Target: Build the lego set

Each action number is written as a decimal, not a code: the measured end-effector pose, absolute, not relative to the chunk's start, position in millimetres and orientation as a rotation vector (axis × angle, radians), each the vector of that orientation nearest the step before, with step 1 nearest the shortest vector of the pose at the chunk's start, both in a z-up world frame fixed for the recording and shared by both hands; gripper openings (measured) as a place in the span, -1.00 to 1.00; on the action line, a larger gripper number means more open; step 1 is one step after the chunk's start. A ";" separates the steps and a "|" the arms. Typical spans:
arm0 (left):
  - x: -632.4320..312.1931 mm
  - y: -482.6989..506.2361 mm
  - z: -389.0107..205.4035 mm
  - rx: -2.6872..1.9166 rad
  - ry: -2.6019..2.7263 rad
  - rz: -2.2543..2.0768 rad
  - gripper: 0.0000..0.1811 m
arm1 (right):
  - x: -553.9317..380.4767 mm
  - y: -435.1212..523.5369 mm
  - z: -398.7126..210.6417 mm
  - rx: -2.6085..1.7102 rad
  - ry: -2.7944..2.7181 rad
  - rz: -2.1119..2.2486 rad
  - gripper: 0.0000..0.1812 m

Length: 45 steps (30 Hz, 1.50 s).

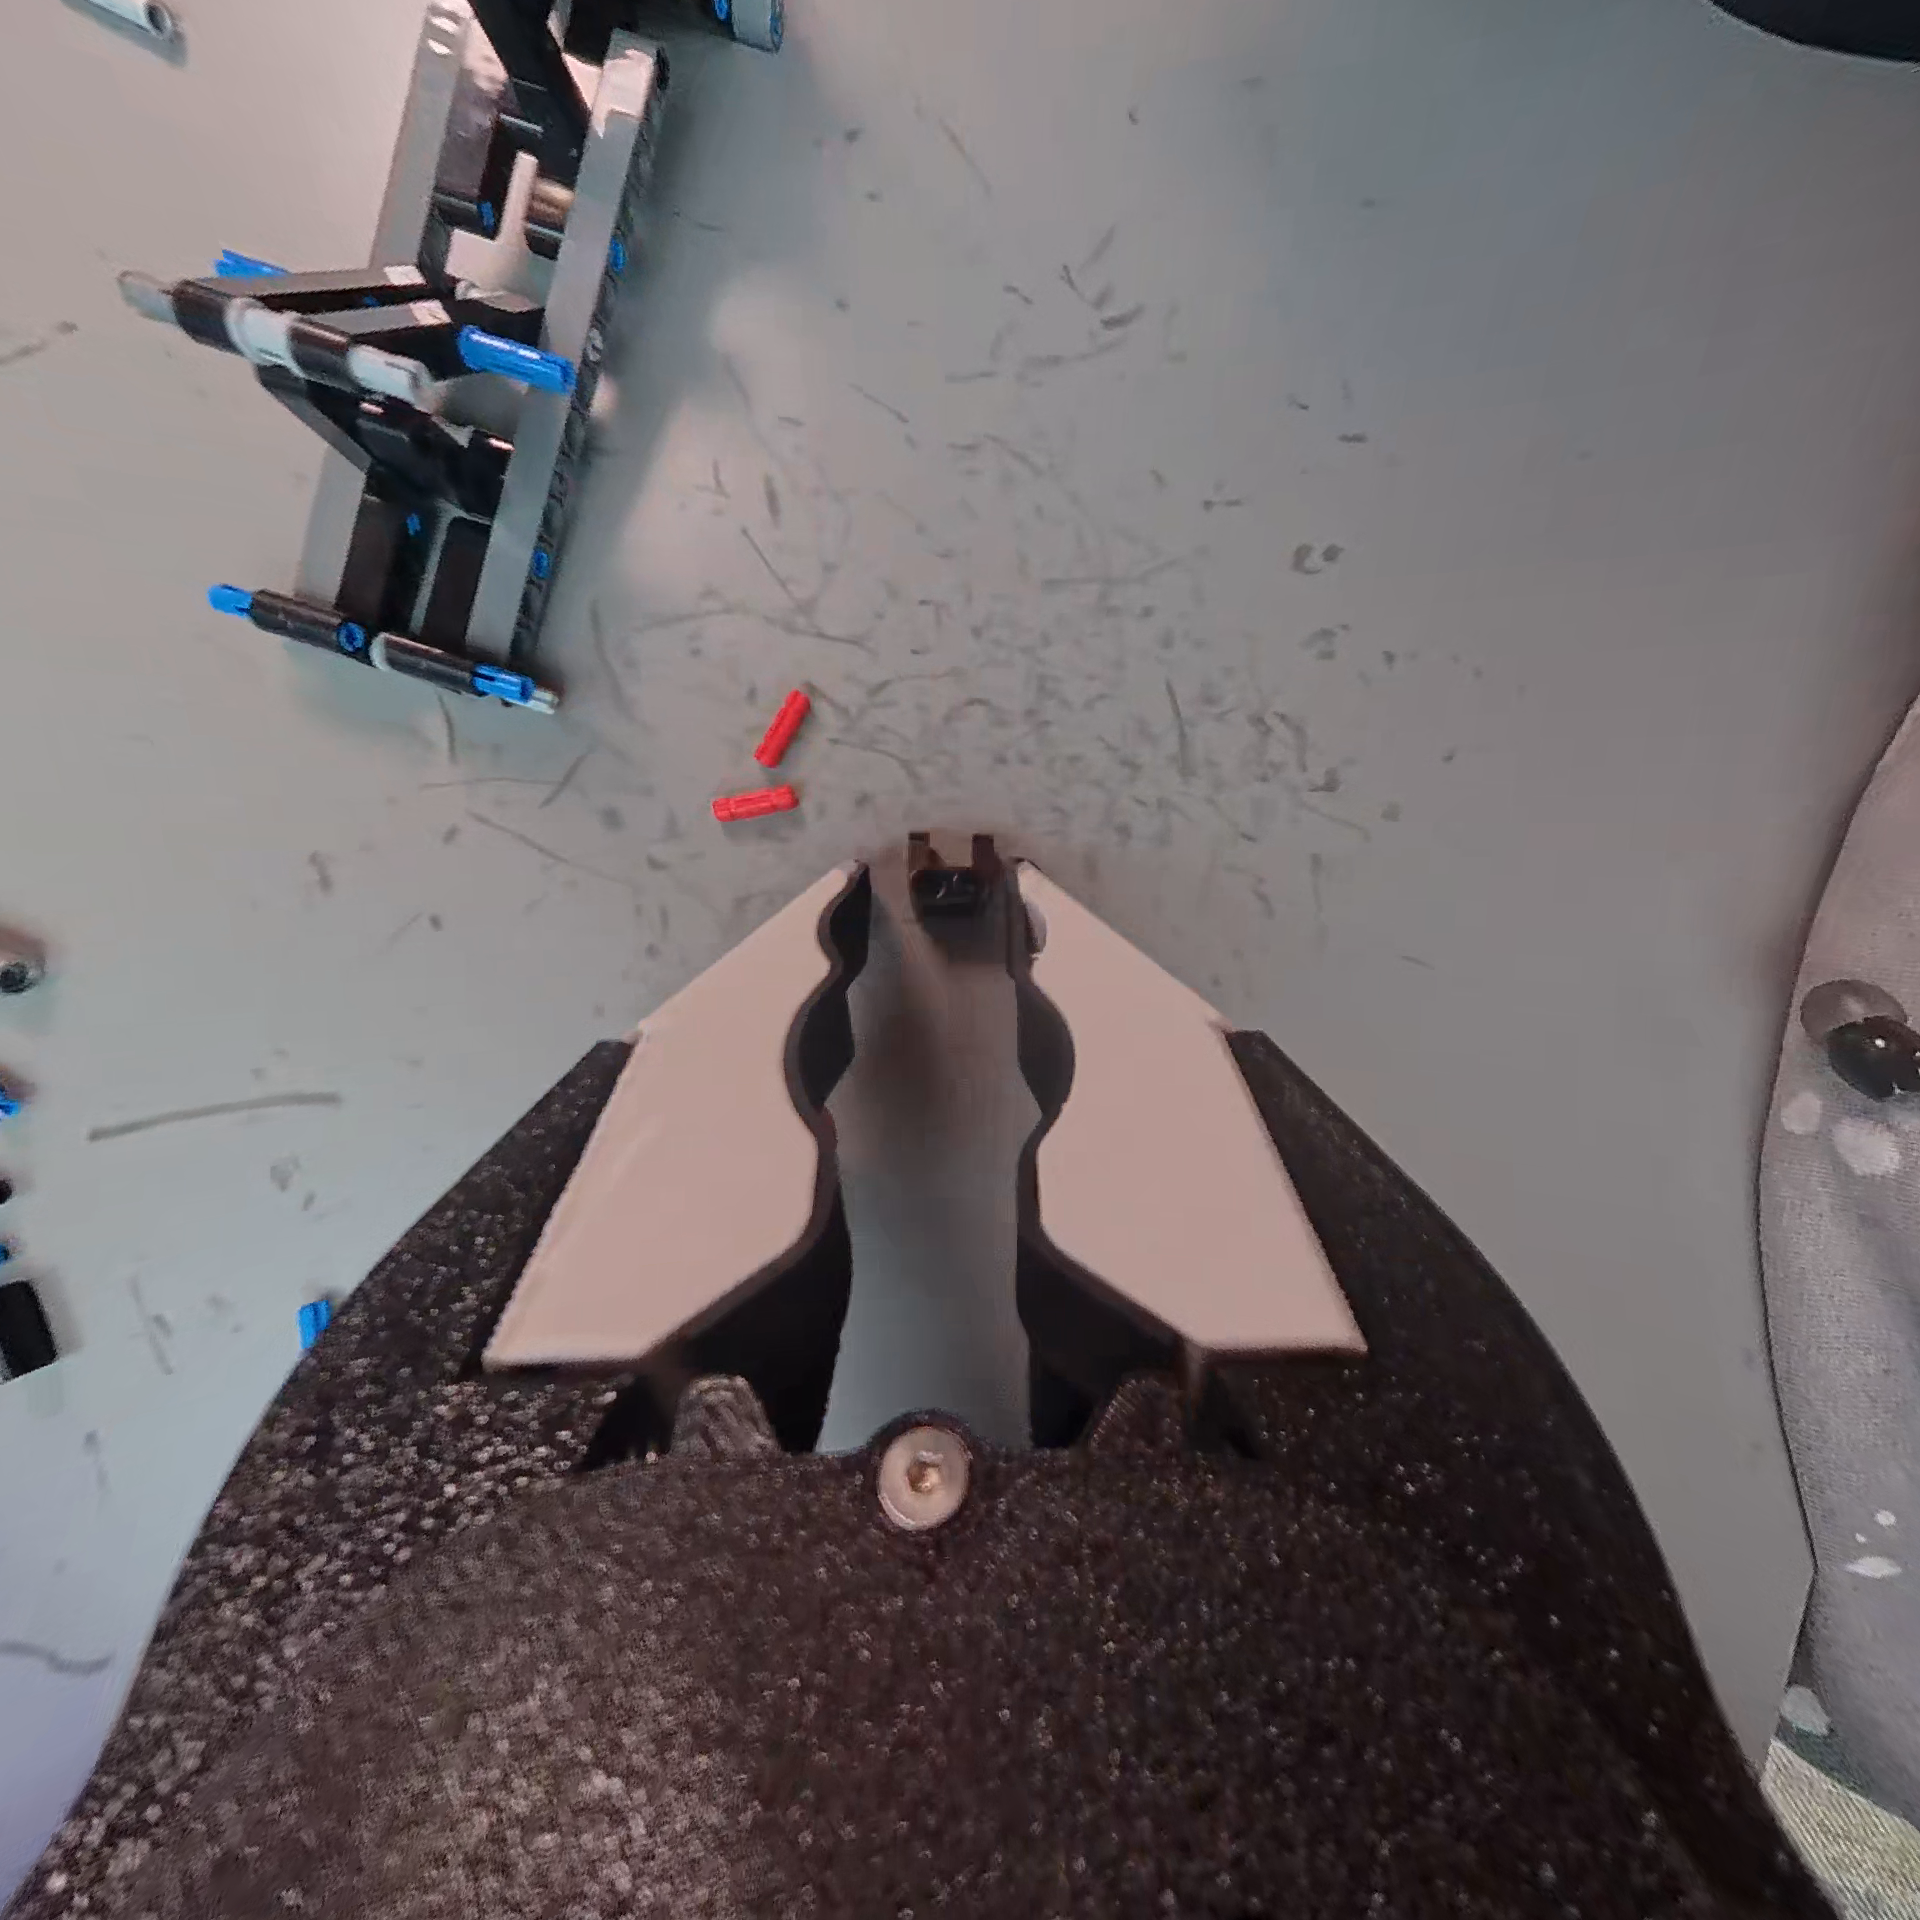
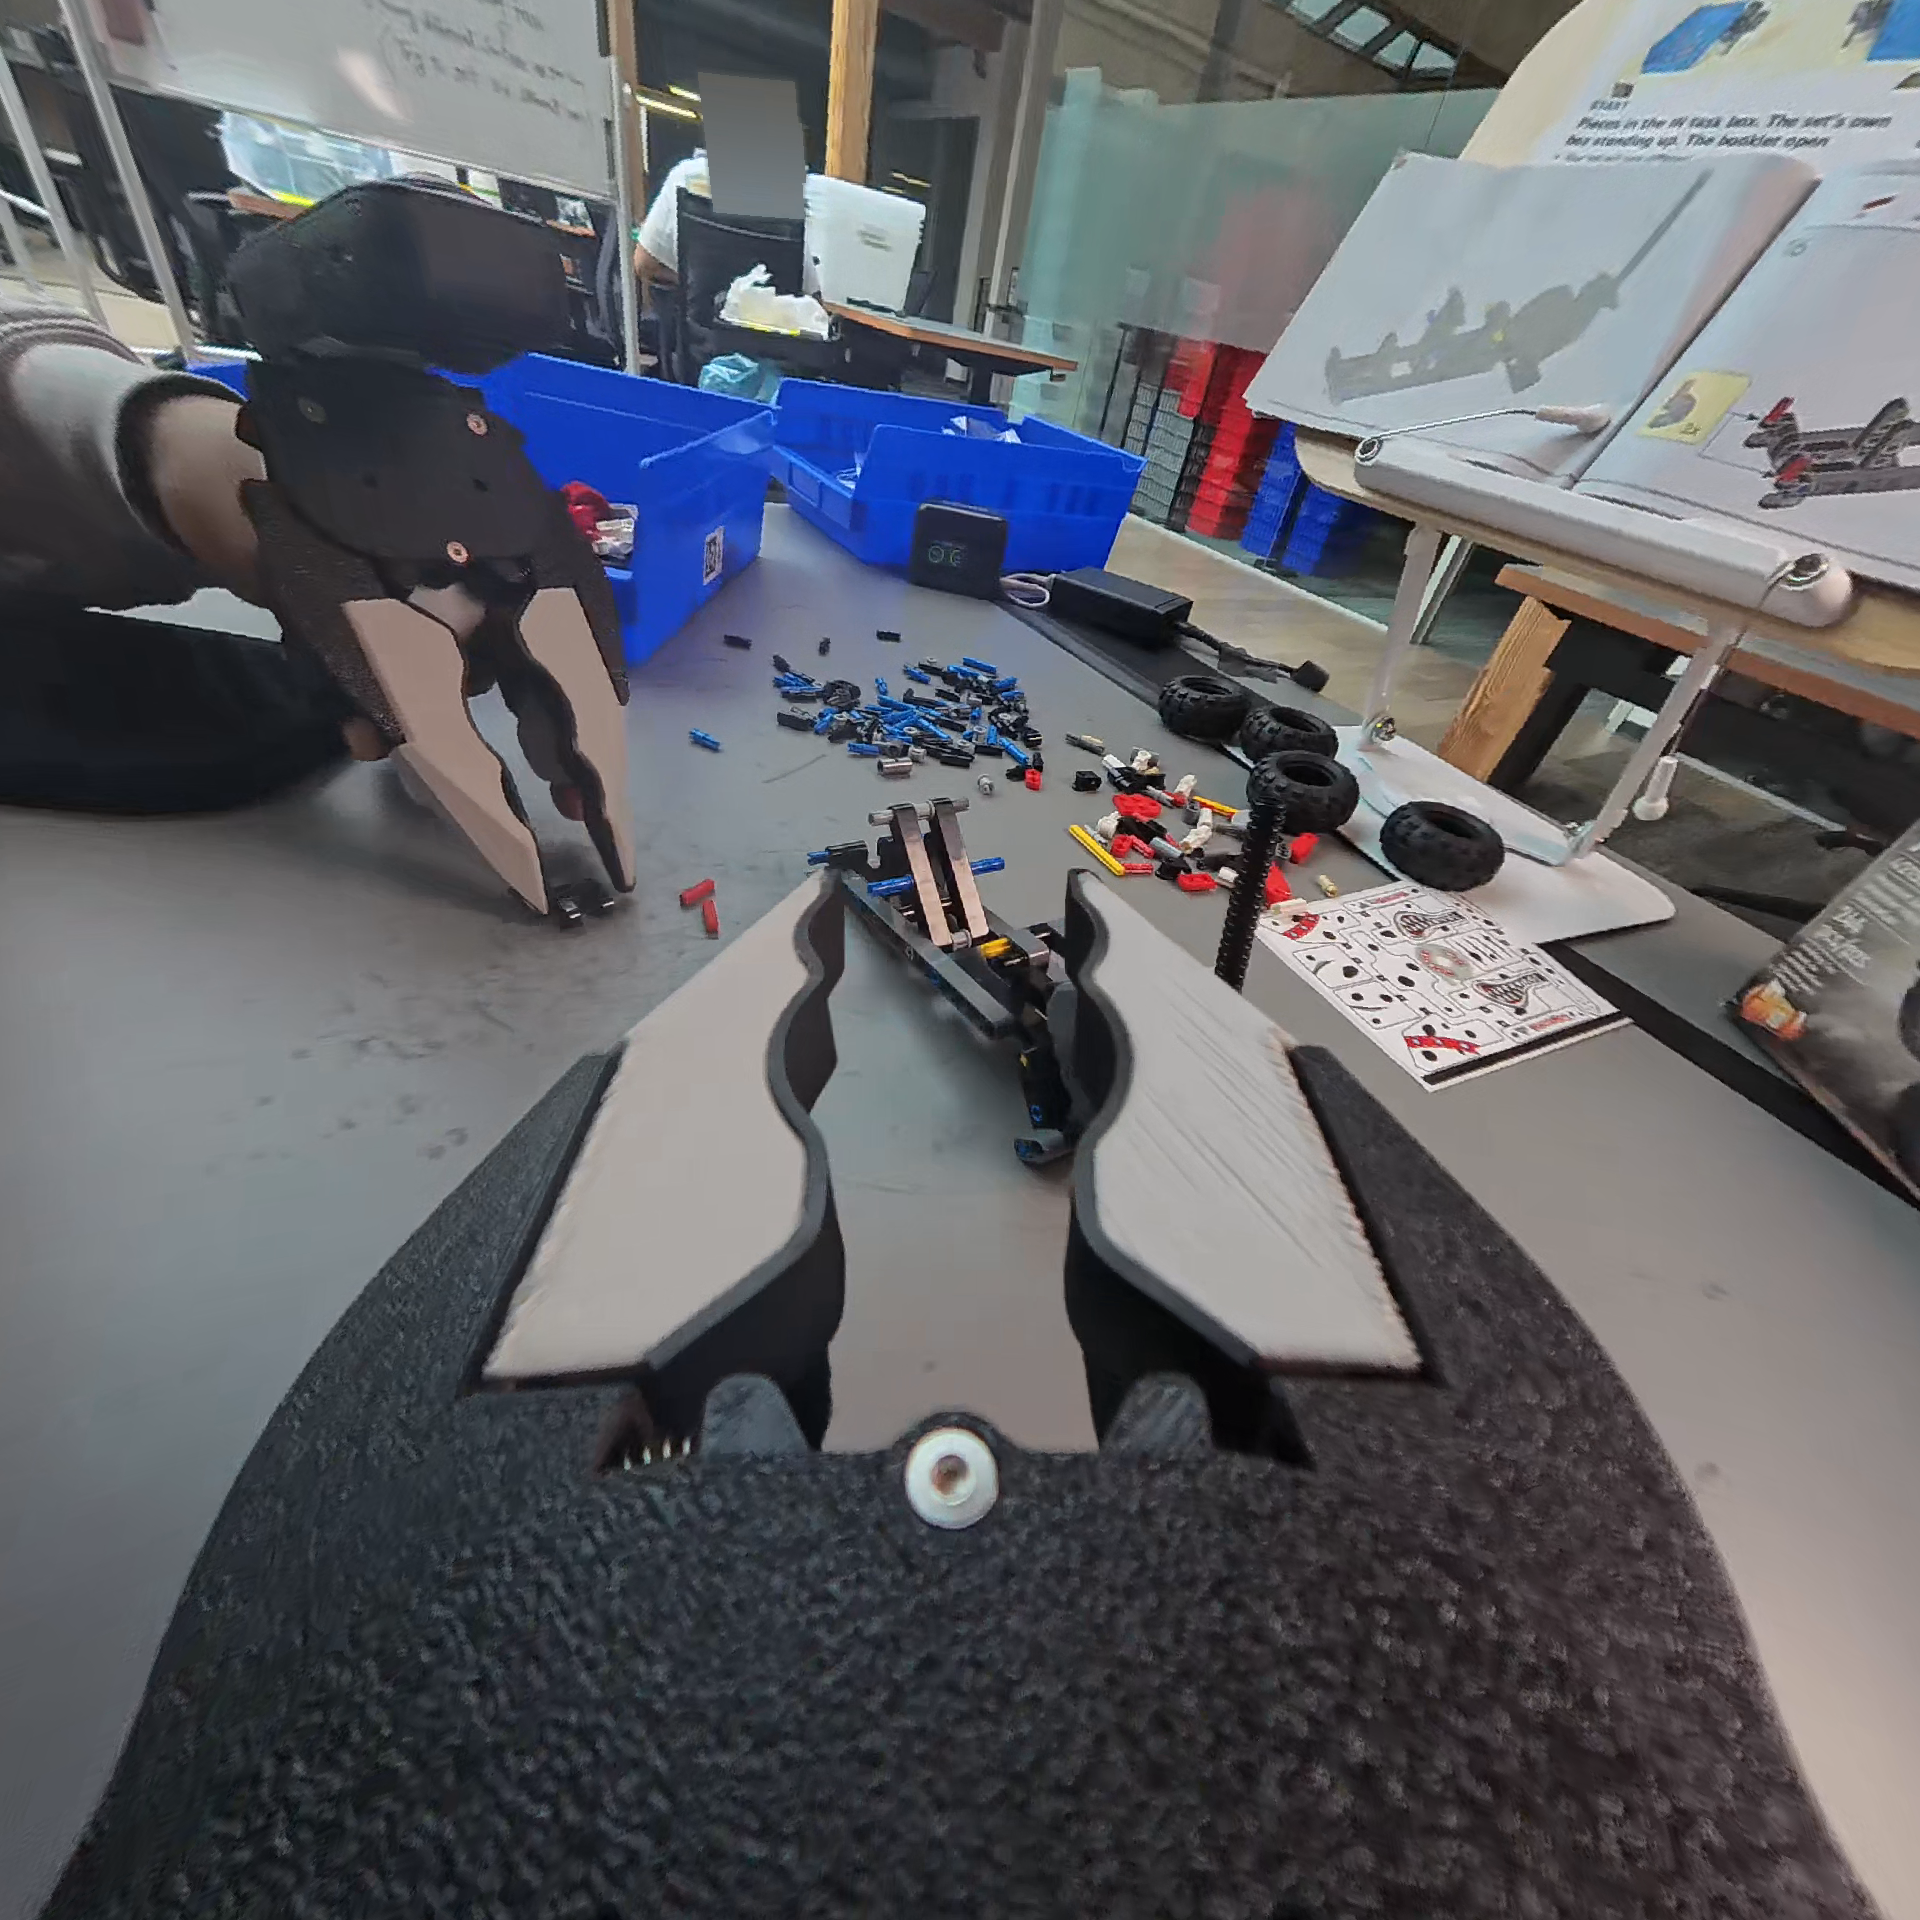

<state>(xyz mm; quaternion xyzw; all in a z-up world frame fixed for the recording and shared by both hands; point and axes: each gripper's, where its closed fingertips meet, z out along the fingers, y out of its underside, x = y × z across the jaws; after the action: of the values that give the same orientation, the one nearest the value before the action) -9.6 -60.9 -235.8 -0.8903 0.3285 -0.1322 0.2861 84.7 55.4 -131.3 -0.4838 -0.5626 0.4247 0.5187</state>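
My left gripper (image 1: 938, 868) points down at the grey table (image 1: 1247, 520). Its tips straddle a small black Lego piece (image 1: 948, 891) lying on the table, with a thin gap showing on the left side. The same gripper (image 2: 580, 891) and piece (image 2: 582, 902) show at the left of the right wrist view. Two red pins (image 1: 769, 764) lie just left of it. The half-built black and grey chassis (image 1: 457, 364) with blue pins lies farther off. My right gripper (image 2: 956, 888) is open, low over the table, with the chassis (image 2: 956, 935) between and beyond its fingertips.
A pile of loose blue, black and red pieces (image 2: 914, 717) lies behind the chassis. Several black tyres (image 2: 1304, 790), an upright black rod (image 2: 1247, 894) and a sticker sheet (image 2: 1423, 977) are to the right. An instruction booklet on a stand (image 2: 1662, 416) and blue bins (image 2: 935, 478) stand behind. About 20 cm separates my left fingertips from my right.
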 end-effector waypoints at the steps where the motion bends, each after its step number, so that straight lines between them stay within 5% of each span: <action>1: -11.4 -58.8 -232.6 -2.368 0.862 -0.345 -0.62 | 85.2 55.3 -131.1 -1.166 -1.353 1.021 -0.51; 6: -57.3 -49.3 -156.3 -2.217 0.670 -0.278 -0.46 | 91.6 69.2 -125.8 -1.182 -1.305 0.964 -0.47; 11: -238.6 -66.3 -64.3 -2.215 0.290 0.207 -0.51 | 102.7 87.7 -114.7 -1.193 -1.227 0.917 -0.50; 18: -421.4 -147.9 -176.9 -2.788 -0.053 0.236 -0.50 | 102.5 89.1 -119.5 -1.200 -1.235 0.896 -0.56; 21: -433.4 -161.7 -218.9 -2.899 -0.081 0.118 -0.53 | 101.0 88.1 -124.5 -1.211 -1.246 0.886 -0.57; 24: -433.6 -166.8 -226.9 -2.946 -0.059 0.091 -0.86 | 100.9 90.7 -130.4 -1.233 -1.247 0.881 -0.58; 35: -396.8 -245.6 -210.3 -3.251 0.291 -0.024 -0.86 | 97.8 91.5 -138.7 -1.258 -1.261 0.887 -0.62; 39: -354.6 -251.5 -210.2 -3.237 0.472 -0.245 -0.81 | 97.2 90.7 -139.2 -1.258 -1.263 0.886 -0.64; 42: -347.8 -245.7 -201.2 -3.209 0.479 -0.323 -0.60 | 96.5 90.1 -140.0 -1.259 -1.267 0.886 -0.64; 45: -382.8 -212.1 -194.7 -3.086 0.331 -0.142 -0.68 | 96.5 90.1 -140.6 -1.260 -1.269 0.881 -0.65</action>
<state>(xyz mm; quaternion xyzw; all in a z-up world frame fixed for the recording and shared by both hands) -382.8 -212.1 -194.7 -0.9931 0.1064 -0.0457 0.0176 96.5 90.1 -140.6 -0.5306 -0.5345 0.3713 0.5430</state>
